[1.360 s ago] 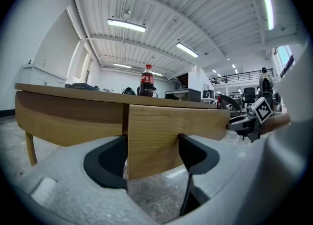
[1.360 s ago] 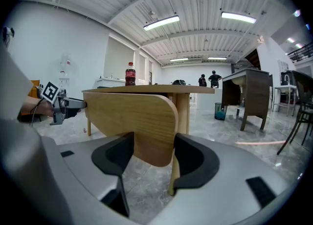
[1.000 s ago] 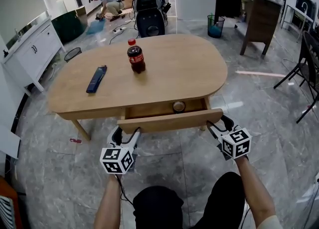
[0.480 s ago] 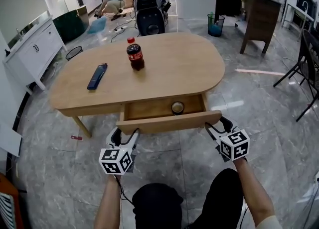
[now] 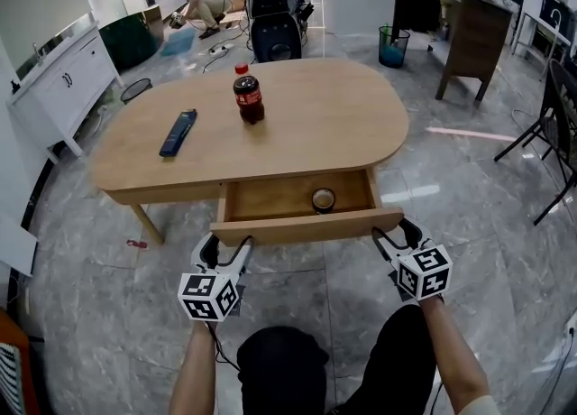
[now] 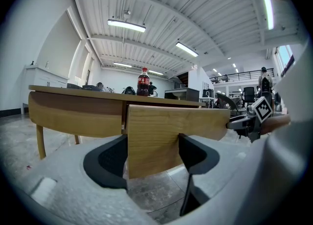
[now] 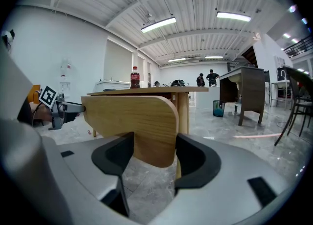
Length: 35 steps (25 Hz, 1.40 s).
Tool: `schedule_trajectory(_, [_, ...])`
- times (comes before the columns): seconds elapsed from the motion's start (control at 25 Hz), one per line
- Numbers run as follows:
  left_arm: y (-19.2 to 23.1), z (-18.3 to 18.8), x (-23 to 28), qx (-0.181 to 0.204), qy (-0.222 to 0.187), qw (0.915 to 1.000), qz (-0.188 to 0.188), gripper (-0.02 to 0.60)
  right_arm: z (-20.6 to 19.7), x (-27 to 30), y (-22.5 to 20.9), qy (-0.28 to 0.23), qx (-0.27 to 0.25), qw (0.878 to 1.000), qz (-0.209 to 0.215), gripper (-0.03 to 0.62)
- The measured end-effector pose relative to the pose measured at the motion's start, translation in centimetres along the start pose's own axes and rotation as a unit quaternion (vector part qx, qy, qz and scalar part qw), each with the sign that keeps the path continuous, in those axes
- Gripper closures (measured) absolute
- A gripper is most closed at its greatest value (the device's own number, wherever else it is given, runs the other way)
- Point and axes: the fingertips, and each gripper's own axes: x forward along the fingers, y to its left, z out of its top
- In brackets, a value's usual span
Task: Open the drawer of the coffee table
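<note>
1. Grey marble floor (image 5: pixel 90 314) all around, open workshop-type room. A person is crouched way off beyond both sets of jaws. Nothing about the room matters here.
2. Oval wooden coffee table (image 5: pixel 315 124) sits just past the jaws. It hasn't budged in the last second, so the pull is moving the drawer and not dragging the table.
3. The drawer (image 5: pixel 270 195) is the real change. A second ago only a thin strip of its inside showed. Now the whole wooden floor of it is visible, with the drawer front (image 5: pixel 306 224) well out from the table edge and towards the person. I'd call the task basically done, with maybe a little travel left at most.
4. Left gripper (image 5: pixel 227 244) still has the left end of that front panel between its jaws. The pads are pressed against both faces of the board.
5. Right gripper (image 5: pixel 397 229) is the same deal on the rounded right end, jaws pinching the panel. Neither grip has slid along the board during the pull.
6. Cola bottle (image 5: pixel 249 97) and a dark remote (image 5: pixel 178 132) are up on the tabletop, far beyond the jaws. The bottle is upright, so the pull was smooth.
7. A small round thing (image 5: pixel 323 198) sits inside the drawer, just beyond the right jaws. It's fully uncovered now; I can't tell what it is.
</note>
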Motion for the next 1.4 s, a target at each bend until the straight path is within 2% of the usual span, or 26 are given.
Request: schedule_trajectory(1.4, [-1.9,-2.1,-4.6,0.001,-0.003,0.9999,-0.01,0.249,-2.4,-4.3,2.3,0.001,0.009,1.0,0.004,0.321])
